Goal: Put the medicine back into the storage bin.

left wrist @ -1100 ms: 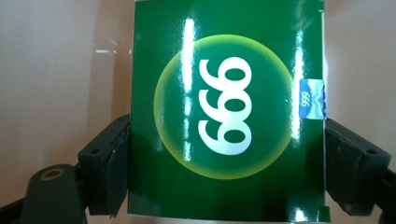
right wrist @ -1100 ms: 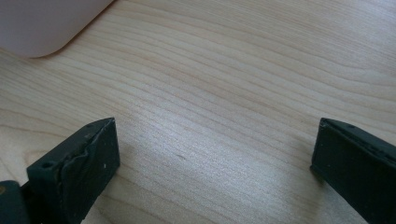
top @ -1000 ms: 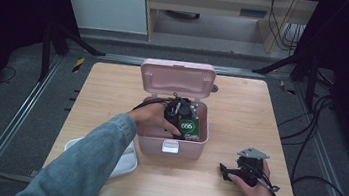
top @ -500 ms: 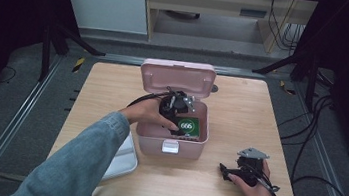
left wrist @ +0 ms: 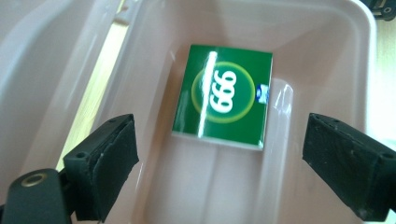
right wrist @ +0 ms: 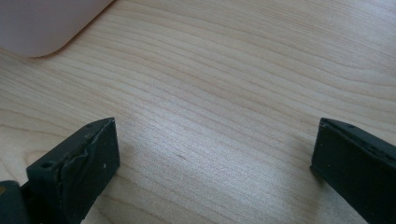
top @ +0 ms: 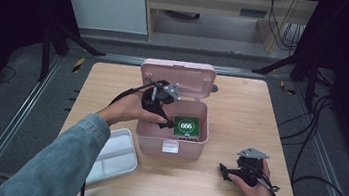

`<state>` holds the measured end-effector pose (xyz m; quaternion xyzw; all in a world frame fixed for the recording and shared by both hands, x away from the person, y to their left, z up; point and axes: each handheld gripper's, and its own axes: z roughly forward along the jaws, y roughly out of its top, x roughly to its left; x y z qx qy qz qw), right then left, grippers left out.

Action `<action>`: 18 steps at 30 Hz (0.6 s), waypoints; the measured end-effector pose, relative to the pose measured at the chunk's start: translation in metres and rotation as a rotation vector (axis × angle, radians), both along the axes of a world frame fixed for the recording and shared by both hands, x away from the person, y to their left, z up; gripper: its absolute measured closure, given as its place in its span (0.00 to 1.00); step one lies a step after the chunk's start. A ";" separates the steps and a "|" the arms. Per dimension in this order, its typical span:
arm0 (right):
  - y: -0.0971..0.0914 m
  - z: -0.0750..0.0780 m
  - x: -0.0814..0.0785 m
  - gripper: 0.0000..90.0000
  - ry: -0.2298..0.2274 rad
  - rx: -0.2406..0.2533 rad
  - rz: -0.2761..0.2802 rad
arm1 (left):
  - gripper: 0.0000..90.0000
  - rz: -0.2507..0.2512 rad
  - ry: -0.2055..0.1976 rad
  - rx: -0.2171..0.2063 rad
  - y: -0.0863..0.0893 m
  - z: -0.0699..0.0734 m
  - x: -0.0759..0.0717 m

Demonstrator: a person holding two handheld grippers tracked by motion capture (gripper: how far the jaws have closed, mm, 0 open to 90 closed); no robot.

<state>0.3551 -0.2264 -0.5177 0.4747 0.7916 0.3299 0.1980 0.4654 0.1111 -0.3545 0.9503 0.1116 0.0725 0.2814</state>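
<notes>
The tabletop (top: 231, 195) carries a pink storage box (top: 149, 140) near its middle, lid (top: 178, 74) swung up and standing open at the far side. A white tray (top: 112, 158) lies just beside the box on the person's left, near the front edge, and appears to hold nothing.

Progress, as judged: a green packet (top: 187, 126) printed "666" lies flat on the floor of the box, toward the right wall as the high view shows it. Nothing grips it. The placing step therefore looks done, or, if the packet is to come out, the grasp is not yet made; the pictures do not settle which. The lid is not yet closed.

Left gripper (top: 165, 123): held over the box opening, tips down inside the rim. In the left gripper view its jaws stand wide apart and empty, one at each lower corner. The green packet (left wrist: 223, 102) lies beyond and between them, well clear of both pads, face up with its long sides roughly parallel to the jaw line. Box wall (left wrist: 154, 46) sits close on the left jaw's side.

Right gripper (top: 225, 172): rests low over the tabletop near the front right, apart from the box. Its jaws are spread wide with bare wood (right wrist: 210, 93) between them; a corner of the pink box (right wrist: 42, 23) shows at upper left.
</notes>
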 end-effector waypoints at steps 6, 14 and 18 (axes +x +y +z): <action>0.000 0.000 0.000 0.01 0.000 0.000 0.000 | 0.11 0.053 -0.014 -0.022 0.029 0.014 -0.012; 0.000 0.000 0.000 0.01 -0.001 -0.001 0.000 | 0.12 0.103 -0.024 -0.044 0.056 0.022 -0.024; 0.000 0.000 0.000 0.01 -0.001 -0.001 -0.001 | 0.13 0.129 -0.027 -0.043 0.070 0.023 -0.031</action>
